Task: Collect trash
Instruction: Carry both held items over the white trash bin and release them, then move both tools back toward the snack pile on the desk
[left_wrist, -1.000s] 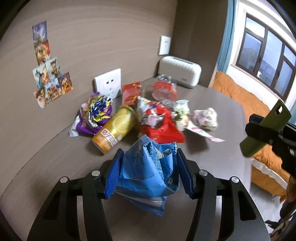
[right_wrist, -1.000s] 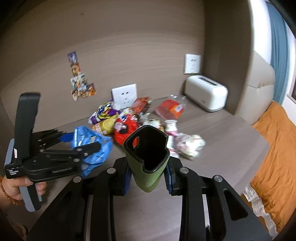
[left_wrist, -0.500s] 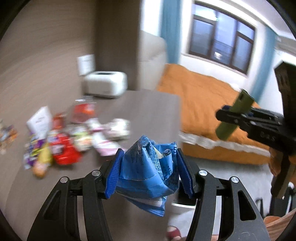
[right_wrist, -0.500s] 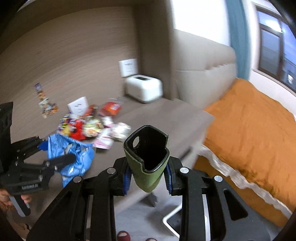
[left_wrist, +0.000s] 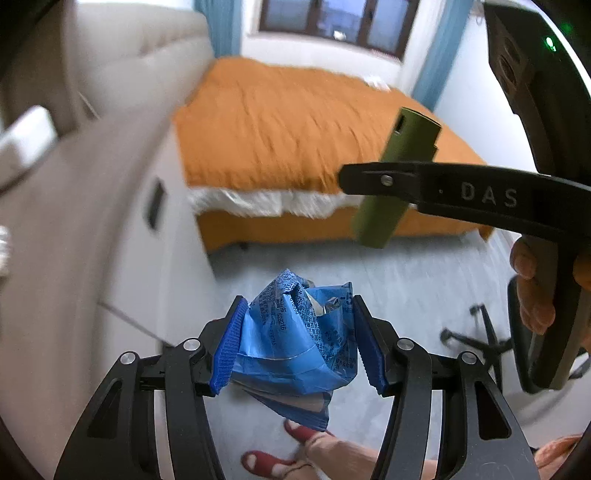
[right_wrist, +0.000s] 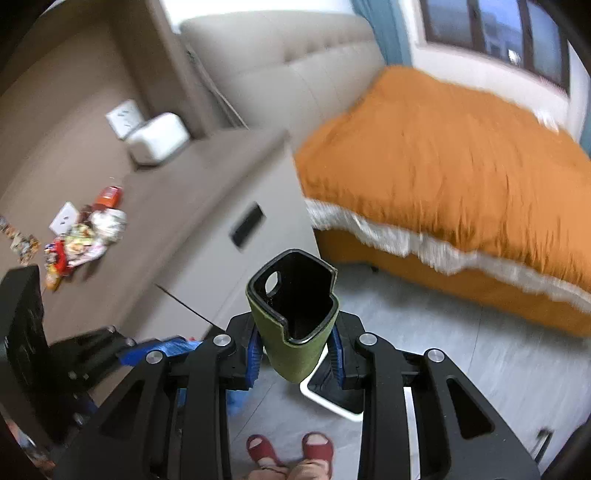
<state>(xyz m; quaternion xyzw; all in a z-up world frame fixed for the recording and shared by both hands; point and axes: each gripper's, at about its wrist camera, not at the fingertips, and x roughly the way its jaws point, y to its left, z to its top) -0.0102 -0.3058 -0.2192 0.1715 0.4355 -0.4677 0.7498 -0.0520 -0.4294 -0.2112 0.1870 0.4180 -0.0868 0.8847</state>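
My left gripper (left_wrist: 297, 345) is shut on a crumpled blue wrapper (left_wrist: 295, 347) and holds it over the grey floor. My right gripper (right_wrist: 295, 350) is shut on an empty green sleeve-like case (right_wrist: 295, 321) with a black inside. The case also shows in the left wrist view (left_wrist: 397, 177), up and to the right. A white-rimmed bin (right_wrist: 332, 400) stands on the floor right below the right gripper, mostly hidden by it. A pile of snack wrappers (right_wrist: 81, 236) lies on the brown desk (right_wrist: 155, 214) at far left.
A bed with an orange cover (right_wrist: 461, 155) fills the right. A white toaster (right_wrist: 159, 138) stands on the desk. A white drawer cabinet (right_wrist: 251, 240) sits under the desk. My feet in red sandals (right_wrist: 291, 450) are at the bottom. A chair base (left_wrist: 484, 336) is at right.
Both grippers have swung right and down, away from the desk toward the floor beside the bed. The wrapper and the green case stay gripped. The bin has come under the right gripper.
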